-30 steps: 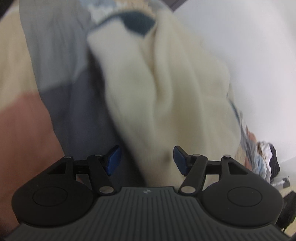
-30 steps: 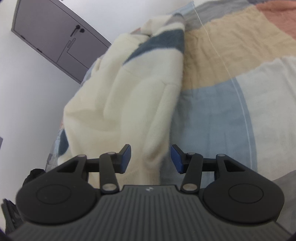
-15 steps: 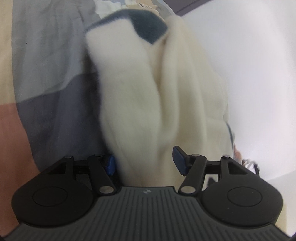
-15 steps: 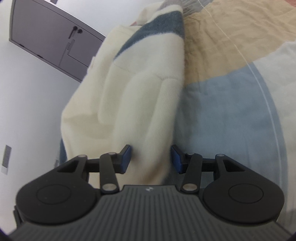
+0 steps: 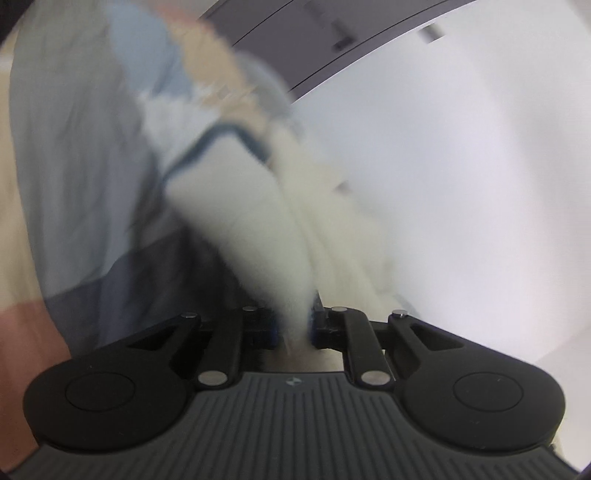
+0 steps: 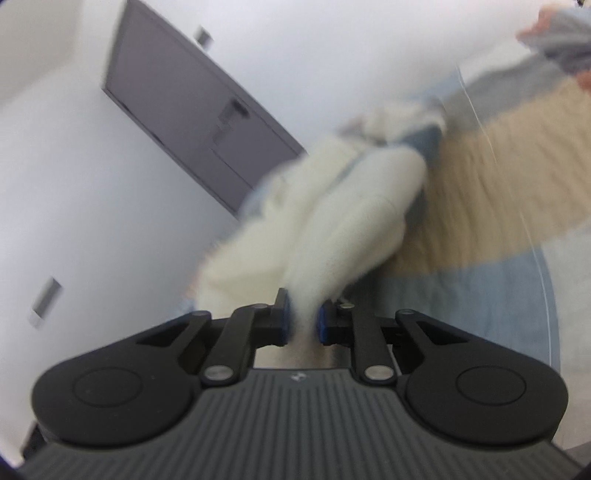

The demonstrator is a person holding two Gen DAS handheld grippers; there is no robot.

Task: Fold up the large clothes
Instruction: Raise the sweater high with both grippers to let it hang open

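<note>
between the left gripper (image 5: pixel 293 326) pads, cream fleece (image 5: pixel 258 229) sits clamped, running toward 11 o'clock. right gripper (image 6: pixel 303 321) likewise pinches fleece (image 6: pixel 343 229), trailing toward 1 o'clock over the quilt (image 6: pixel 480 206).

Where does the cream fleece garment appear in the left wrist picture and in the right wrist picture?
Left wrist: the cream fleece garment runs from upper centre down into the left gripper, which is shut on it.
Right wrist: the garment runs from centre right down into the right gripper, also shut on it.
Shared landmark: the grey door in the white wall.
</note>
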